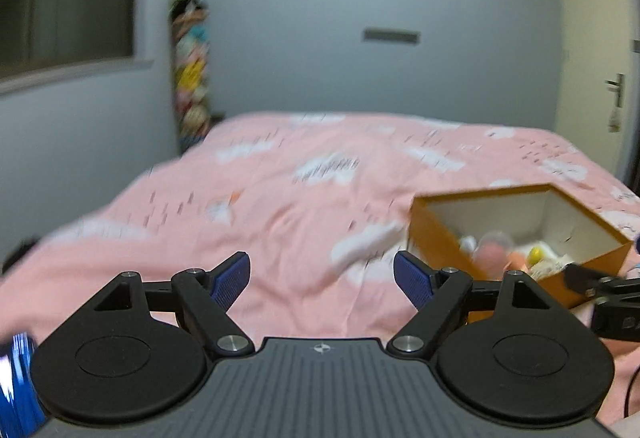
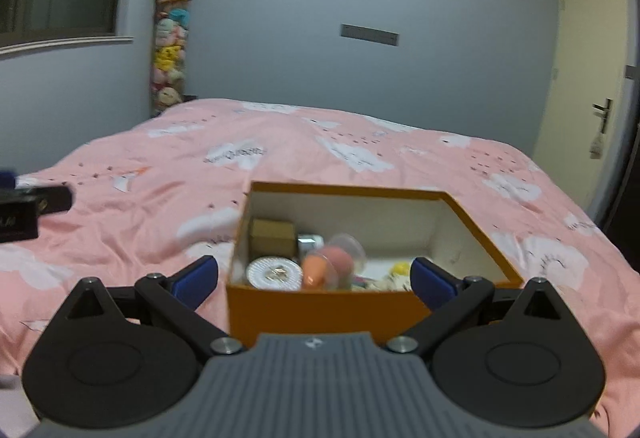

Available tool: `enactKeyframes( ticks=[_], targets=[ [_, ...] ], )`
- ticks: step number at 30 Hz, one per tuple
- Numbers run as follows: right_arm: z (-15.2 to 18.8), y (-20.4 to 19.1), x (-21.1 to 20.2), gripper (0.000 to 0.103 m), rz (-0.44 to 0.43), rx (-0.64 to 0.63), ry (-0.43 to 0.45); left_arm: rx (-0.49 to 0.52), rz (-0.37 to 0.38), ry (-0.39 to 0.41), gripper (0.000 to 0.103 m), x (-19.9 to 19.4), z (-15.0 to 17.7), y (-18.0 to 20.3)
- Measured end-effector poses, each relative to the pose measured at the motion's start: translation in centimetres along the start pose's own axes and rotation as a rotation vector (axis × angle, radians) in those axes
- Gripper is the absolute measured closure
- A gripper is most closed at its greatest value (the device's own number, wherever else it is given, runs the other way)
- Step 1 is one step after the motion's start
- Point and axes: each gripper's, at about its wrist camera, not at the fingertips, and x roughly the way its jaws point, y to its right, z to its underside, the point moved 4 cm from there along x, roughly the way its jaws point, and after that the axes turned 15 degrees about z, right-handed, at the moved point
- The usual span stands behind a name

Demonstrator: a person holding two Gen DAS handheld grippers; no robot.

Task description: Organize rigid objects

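An open orange cardboard box (image 2: 320,312) sits on the pink bed, straight ahead in the right wrist view. It holds a small brown box (image 2: 272,236), a round white tin (image 2: 274,273), a clear capsule with pink and orange sponges (image 2: 332,264) and a yellow item (image 2: 400,269). My right gripper (image 2: 314,280) is open and empty, just in front of the box's near wall. My left gripper (image 1: 322,280) is open and empty over the bedspread; the box (image 1: 440,238) lies to its right.
The pink cloud-print bedspread (image 2: 280,158) fills the middle of both views. A tall tube of plush toys (image 2: 168,46) stands in the far left corner. A door (image 2: 588,78) is at the right. A blue object (image 1: 18,378) shows at the left wrist view's lower left edge.
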Motion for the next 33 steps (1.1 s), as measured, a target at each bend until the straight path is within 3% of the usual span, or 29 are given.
enactKeyframes(
  ticks=[5,13,33],
  targets=[
    [1.8,0.1,0.2,0.003,0.004,0.041,-0.045,-0.056,-0.02,-0.096,0.007,0.9,2.1,-1.3],
    [3.6,-0.6,2.3,0.003,-0.03,0.043,-0.152,0.004,-0.018,-0.25,0.007,3.0,5.2,-0.2],
    [4.1,-1.0,2.7,0.003,-0.048,0.029,-0.176,-0.009,-0.017,-0.269,0.007,3.1,5.4,-0.3]
  ],
)
